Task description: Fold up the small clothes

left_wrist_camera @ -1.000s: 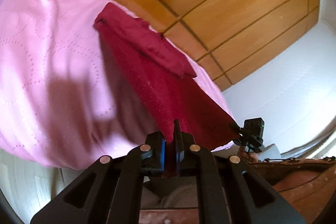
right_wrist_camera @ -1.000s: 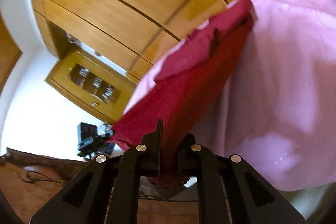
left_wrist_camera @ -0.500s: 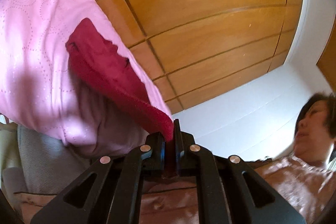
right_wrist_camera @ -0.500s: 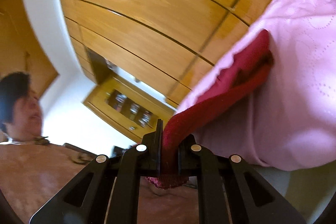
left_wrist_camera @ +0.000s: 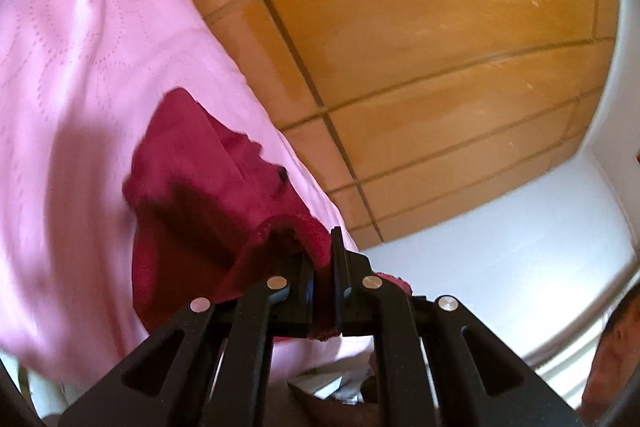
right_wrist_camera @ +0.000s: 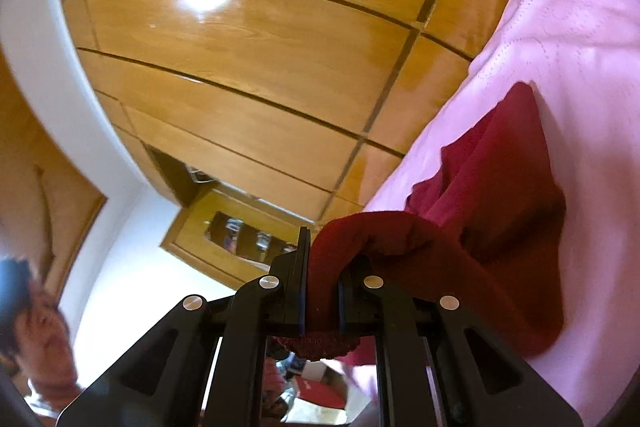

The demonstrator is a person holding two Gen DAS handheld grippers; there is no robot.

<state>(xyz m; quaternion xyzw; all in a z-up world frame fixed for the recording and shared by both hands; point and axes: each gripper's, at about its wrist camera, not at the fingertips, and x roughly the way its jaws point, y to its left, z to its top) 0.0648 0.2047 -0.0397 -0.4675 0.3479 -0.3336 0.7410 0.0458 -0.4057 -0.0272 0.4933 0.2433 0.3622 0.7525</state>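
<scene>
A dark red small garment [left_wrist_camera: 200, 187] lies on a pink quilted cover [left_wrist_camera: 80, 47]. My left gripper [left_wrist_camera: 322, 267] is shut on one corner of the garment, with the cloth bunched between its jaws. My right gripper [right_wrist_camera: 322, 267] is shut on another corner of the same red garment [right_wrist_camera: 500, 195], and the cloth curls over its right finger down onto the pink cover [right_wrist_camera: 580, 27]. Both held edges are carried over the rest of the garment, which is doubling over on itself.
Glossy wooden wardrobe panels [left_wrist_camera: 420, 47] rise behind the cover and fill most of the right wrist view [right_wrist_camera: 240, 47]. A white wall [left_wrist_camera: 500, 267] stands at the right. The person's face [right_wrist_camera: 36, 339] is at the lower left, with a glass-fronted wooden cabinet [right_wrist_camera: 240, 231] beyond.
Both grippers have carried the held corners forward over the garment. The stretched cloth has slackened and folded over itself on the pink cover. Both cameras have tilted upward.
</scene>
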